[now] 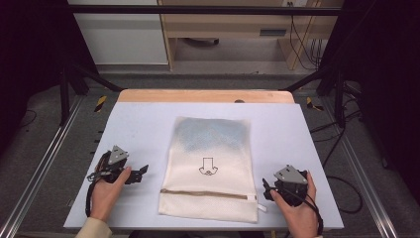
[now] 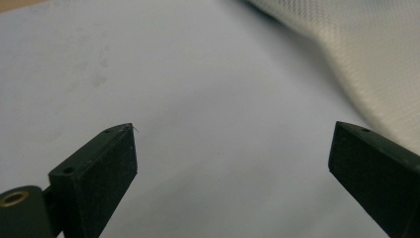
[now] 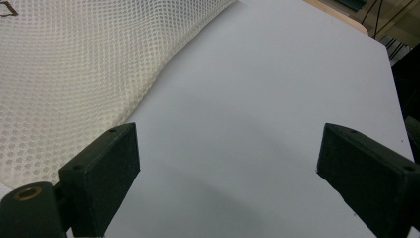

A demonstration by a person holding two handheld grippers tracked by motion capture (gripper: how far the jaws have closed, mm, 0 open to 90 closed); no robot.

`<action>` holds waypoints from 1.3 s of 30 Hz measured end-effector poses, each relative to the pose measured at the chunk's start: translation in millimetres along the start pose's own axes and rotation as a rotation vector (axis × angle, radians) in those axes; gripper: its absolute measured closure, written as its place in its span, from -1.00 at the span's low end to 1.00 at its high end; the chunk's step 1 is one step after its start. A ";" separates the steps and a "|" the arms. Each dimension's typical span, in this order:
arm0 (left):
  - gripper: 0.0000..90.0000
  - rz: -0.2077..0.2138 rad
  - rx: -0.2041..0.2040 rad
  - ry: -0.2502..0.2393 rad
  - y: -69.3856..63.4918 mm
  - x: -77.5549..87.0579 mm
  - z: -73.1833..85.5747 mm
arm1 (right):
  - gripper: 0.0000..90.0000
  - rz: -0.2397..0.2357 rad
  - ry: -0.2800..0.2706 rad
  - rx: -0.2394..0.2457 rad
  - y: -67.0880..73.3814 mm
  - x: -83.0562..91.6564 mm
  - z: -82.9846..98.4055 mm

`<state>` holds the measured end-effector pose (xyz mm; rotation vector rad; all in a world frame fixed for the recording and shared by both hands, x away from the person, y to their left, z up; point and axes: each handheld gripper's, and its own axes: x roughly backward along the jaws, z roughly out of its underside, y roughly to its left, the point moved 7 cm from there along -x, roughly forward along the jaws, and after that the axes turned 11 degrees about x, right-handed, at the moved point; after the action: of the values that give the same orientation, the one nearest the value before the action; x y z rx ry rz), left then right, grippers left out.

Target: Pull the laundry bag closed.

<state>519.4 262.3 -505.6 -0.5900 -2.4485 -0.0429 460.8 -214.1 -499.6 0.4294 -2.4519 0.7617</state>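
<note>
From the high view we see a cream mesh laundry bag [image 1: 208,168] lying flat in the middle of the pale table [image 1: 143,124], its zipper [image 1: 205,193] running across near the edge closest to us and a small arrow mark [image 1: 207,166] printed at its centre. Our left gripper [image 1: 141,173] rests on the table just left of the bag, apart from it, and our right gripper [image 1: 267,188] sits just beside the bag's near right corner.

In the left gripper view our 2 black jaws stand wide apart with nothing between them but bare table [image 2: 198,99]; the mesh laundry bag [image 2: 356,54] lies ahead at the upper right.

In the right gripper view the jaws are likewise spread wide and empty over the table [image 3: 277,99], and the mesh laundry bag [image 3: 79,74] lies at the left, its edge close by the left jaw.
</note>
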 end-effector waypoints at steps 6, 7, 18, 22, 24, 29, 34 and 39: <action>-0.90 0.017 -0.004 -0.015 -8.4 26.7 -0.3 | -0.68 -0.024 -0.006 0.008 4.1 0.6 -1.6; -0.89 0.017 -0.004 -0.015 -8.4 26.7 -0.3 | -0.67 -0.034 -0.008 0.006 6.4 1.4 -2.5; -0.91 0.044 -0.020 -0.043 -24.1 49.7 12.2 | -0.65 -0.146 -0.022 0.053 28.7 7.8 -27.3; -0.90 0.015 -0.063 -0.038 -23.5 50.5 13.5 | -0.58 -0.193 -0.035 0.100 43.5 10.3 -46.3; -0.90 0.003 -0.059 -0.030 -20.6 48.1 13.7 | -0.52 -0.227 -0.035 0.126 52.1 10.0 -55.8; -0.88 -0.021 -0.083 0.002 -17.6 41.0 16.4 | -0.48 -0.308 -0.021 0.181 69.0 5.6 -77.7; -0.78 -0.033 -0.071 0.023 -13.1 38.5 18.0 | -0.54 -0.369 -0.030 0.224 82.4 1.0 -100.1; -0.87 -0.043 -0.064 0.011 -9.3 37.4 15.9 | -0.44 -0.429 0.001 0.280 98.7 -5.6 -116.4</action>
<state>479.9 271.7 -496.1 -0.5641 -2.4568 -0.1423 467.8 -65.8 -463.6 1.0195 -2.1422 0.9100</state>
